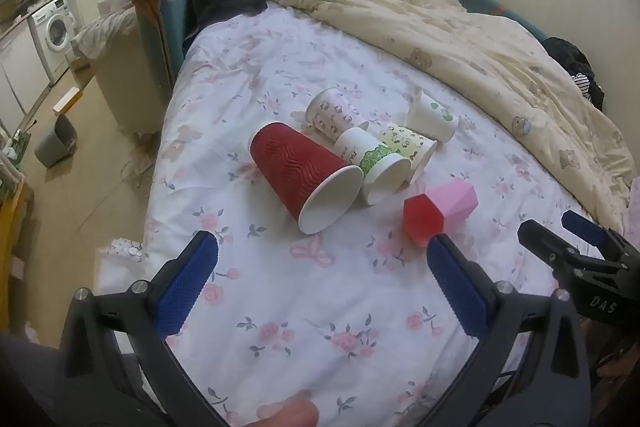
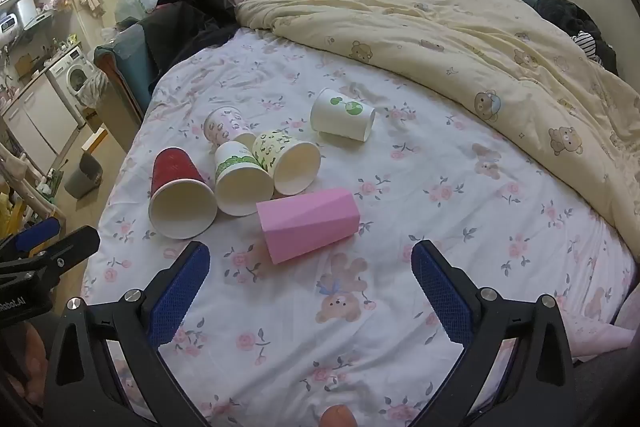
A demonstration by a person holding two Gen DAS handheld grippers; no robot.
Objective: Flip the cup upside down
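Right wrist: both grippers (image 2: 310, 283) (image 1: 322, 275) gape wide; faceted pink cup (image 2: 307, 225) lies sideways.

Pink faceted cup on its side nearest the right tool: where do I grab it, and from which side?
Probably across the middle of the pink cup, coming from above with the open right tool. It lies on the bedsheet, flat facets offering opposing faces; its right side is free, paper cups crowd the left.

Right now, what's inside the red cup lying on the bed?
Nothing visible: the red cup shows a bare white interior through its open mouth. Its deepest part near the base is shadowed.
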